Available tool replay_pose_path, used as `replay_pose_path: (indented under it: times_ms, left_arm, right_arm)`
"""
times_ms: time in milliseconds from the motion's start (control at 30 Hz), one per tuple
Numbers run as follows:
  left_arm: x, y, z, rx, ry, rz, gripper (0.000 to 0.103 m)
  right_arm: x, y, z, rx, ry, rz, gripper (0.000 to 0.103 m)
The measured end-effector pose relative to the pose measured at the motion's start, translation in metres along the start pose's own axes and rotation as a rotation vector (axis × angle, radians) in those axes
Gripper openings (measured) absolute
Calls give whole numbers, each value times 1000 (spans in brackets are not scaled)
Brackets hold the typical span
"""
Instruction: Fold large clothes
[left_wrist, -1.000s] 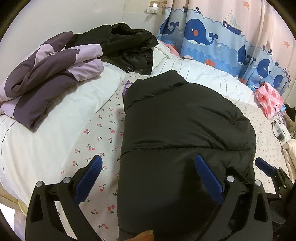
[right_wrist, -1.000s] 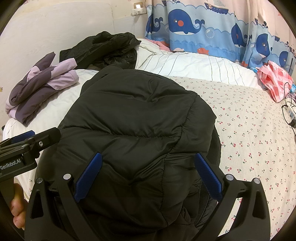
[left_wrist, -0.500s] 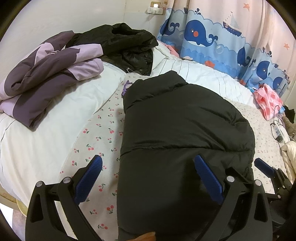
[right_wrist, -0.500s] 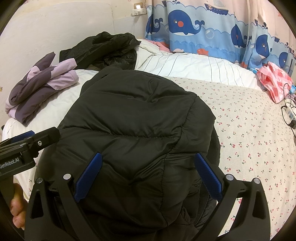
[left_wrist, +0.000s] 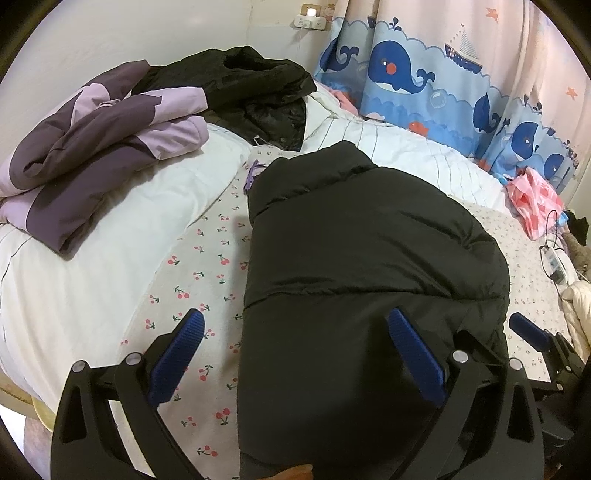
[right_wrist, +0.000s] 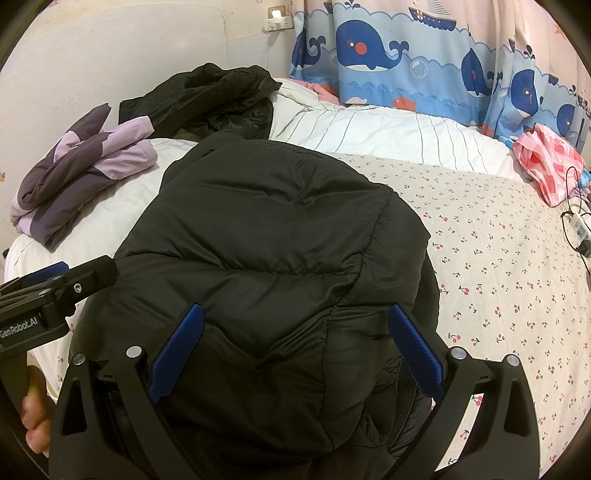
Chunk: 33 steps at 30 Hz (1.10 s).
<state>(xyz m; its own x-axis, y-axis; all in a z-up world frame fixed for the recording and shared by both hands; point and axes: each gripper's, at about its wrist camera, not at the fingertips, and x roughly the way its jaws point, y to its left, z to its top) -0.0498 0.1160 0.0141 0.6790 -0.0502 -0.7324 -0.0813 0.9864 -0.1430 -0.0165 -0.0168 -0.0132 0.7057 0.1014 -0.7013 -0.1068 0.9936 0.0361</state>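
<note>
Black jacket (right_wrist: 266, 258) between tool (right_wrist: 295, 354) fingers

The puffer jacket (right_wrist: 266, 258) is plain black, lying on a white sheet (right_wrist: 498, 258) dotted with small red cherries. Beside it are a jacket (left_wrist: 92, 162) in dark and pale purple blocks, a white duvet (left_wrist: 110, 240), and a pink checked bag (right_wrist: 550, 162). The curtain (right_wrist: 406, 48) is blue with navy whales over pink.

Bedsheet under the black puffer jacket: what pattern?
White bedsheet with small red cherries on green stems. Clearest in the right wrist view.
</note>
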Motion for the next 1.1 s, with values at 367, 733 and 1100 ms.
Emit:
replay_pose_path:
  times_ms: [367, 733, 1100]
  left_arm:
    - [1, -2, -1, 3, 2, 8, 96]
    - [2, -1, -1, 10, 1, 28, 96]
    - [2, 0, 0, 12, 0, 36, 96]
  right_arm:
    - [0, 0, 0, -1, 0, 0, 96]
    - [0, -1, 0, -1, 0, 0, 96]
    - [0, -1, 0, -1, 0, 0, 96]
